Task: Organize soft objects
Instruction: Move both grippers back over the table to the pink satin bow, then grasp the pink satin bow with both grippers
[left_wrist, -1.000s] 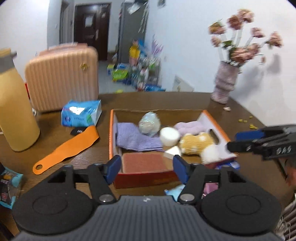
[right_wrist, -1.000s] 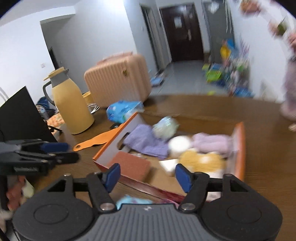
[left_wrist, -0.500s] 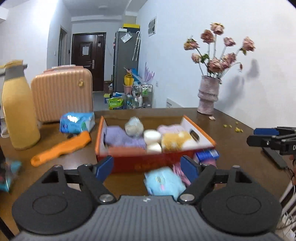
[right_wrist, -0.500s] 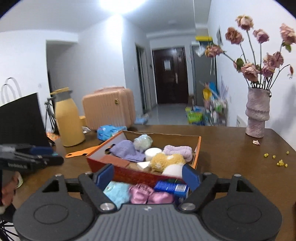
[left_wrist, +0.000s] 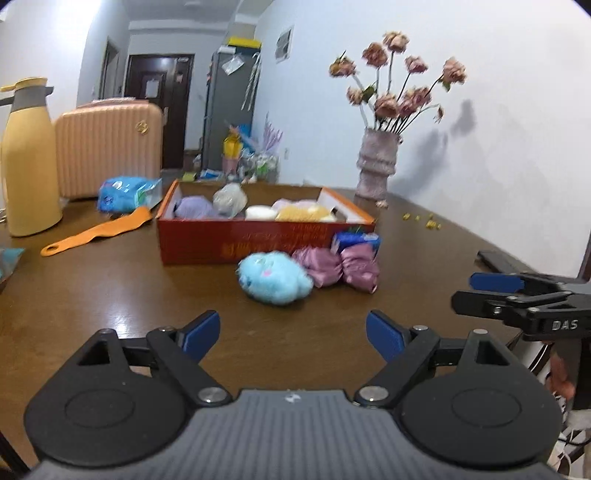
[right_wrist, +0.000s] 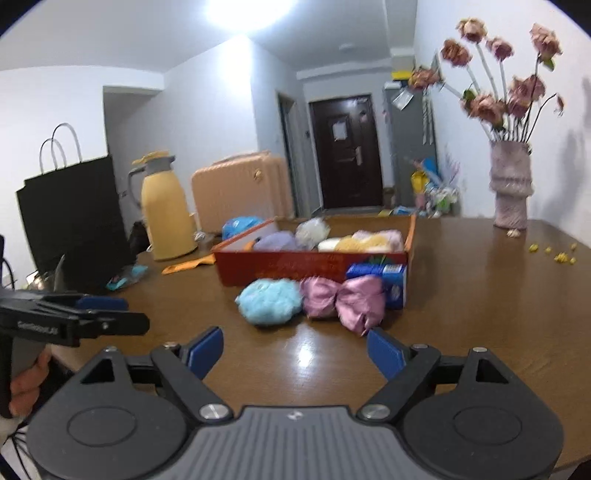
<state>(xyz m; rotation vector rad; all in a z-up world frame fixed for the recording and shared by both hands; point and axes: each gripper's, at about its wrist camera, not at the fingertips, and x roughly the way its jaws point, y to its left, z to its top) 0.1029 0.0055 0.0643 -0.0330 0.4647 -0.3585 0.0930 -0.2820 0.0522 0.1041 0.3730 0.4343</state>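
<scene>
A red-orange box (left_wrist: 258, 243) (right_wrist: 295, 266) stands mid-table, holding a purple cloth, a mesh ball, a white round piece and a yellow plush. In front of it lie a light-blue plush (left_wrist: 275, 277) (right_wrist: 267, 301), a pink satin bow (left_wrist: 341, 267) (right_wrist: 343, 299) and a small blue pack (left_wrist: 356, 240) (right_wrist: 380, 273). My left gripper (left_wrist: 293, 325) (right_wrist: 135, 314) hovers short of the blue plush; its jaws are opening with nothing between them. Low over the table just short of the bow, my right gripper (right_wrist: 295, 341) (left_wrist: 465, 290) is open and empty.
A yellow thermos (left_wrist: 26, 166), a peach suitcase (left_wrist: 107, 147), a blue tissue pack (left_wrist: 127, 194) and an orange shoehorn (left_wrist: 96, 230) sit left of the box. A vase of dried flowers (left_wrist: 376, 166) stands back right. A black paper bag (right_wrist: 70, 221) stands far left.
Both grippers have drawn back from above the box and dropped toward the table. Their jaws have spread wider. The blue plush and pink bow now show in front of the box.
</scene>
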